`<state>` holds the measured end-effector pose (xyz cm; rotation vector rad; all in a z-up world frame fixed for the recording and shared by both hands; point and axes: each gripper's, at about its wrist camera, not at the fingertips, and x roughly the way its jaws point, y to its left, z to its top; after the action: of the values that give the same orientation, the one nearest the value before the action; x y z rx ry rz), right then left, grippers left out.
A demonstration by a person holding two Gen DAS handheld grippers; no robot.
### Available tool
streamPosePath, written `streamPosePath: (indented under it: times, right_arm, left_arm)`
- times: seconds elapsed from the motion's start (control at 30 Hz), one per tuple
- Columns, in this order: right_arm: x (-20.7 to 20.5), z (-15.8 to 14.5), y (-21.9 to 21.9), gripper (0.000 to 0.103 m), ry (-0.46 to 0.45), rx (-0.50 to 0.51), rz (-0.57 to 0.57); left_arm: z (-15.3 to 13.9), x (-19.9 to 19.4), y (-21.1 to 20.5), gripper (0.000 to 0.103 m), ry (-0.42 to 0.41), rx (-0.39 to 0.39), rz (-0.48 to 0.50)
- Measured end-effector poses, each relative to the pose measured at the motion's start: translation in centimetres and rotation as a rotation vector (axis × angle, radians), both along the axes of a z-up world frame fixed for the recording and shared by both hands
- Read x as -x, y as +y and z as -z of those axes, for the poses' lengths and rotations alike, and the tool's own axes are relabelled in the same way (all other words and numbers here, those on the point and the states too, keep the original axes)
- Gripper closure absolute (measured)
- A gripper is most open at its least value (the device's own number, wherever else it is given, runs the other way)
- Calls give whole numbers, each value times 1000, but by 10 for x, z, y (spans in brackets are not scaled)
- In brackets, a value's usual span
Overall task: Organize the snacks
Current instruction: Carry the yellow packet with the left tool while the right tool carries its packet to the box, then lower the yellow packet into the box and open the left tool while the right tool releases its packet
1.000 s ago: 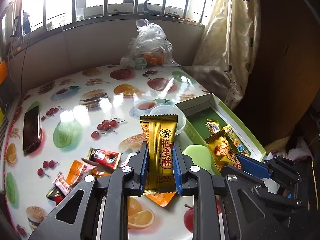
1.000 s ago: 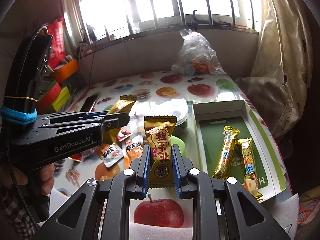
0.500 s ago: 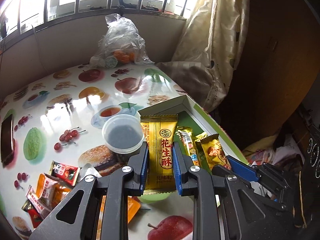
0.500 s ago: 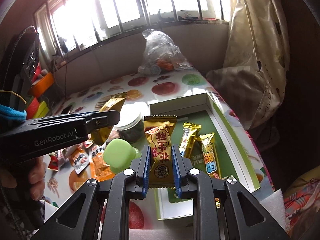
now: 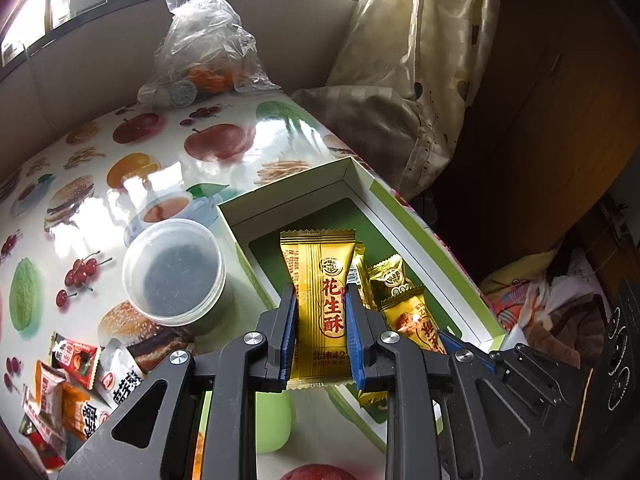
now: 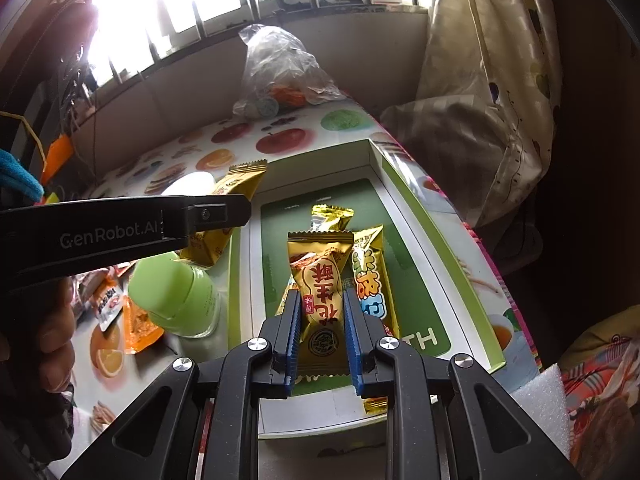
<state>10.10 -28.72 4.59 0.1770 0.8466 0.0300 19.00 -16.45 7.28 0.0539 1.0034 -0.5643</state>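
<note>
Both my tongs were clamped on gold candy bars: left tongs (image 5: 320,328), right tongs (image 6: 321,334), box (image 6: 404,178) at 12 o'clock.

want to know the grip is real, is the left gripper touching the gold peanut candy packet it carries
Touching. The left wrist view shows both blue pads of the left gripper pressed against the sides of the gold peanut candy packet, which hangs above the green box.

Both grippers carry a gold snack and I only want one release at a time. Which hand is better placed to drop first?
Right, probably. The right gripper holds its gold snack above the green box interior, beside packets already there; the left gripper's snack hangs nearer the box's near wall.
</note>
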Motion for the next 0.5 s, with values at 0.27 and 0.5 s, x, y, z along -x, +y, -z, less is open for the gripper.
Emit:
streamPosePath:
  times: [0.27,0.5]
  right_arm:
    - [0,15,-2,83,45,-1,6]
    - [0,21,-5,83,64,-22,16]
  left_arm:
    - [13,-2,-17,80,27,-32,-1]
    - [21,-4,-29,80,37,-65,3]
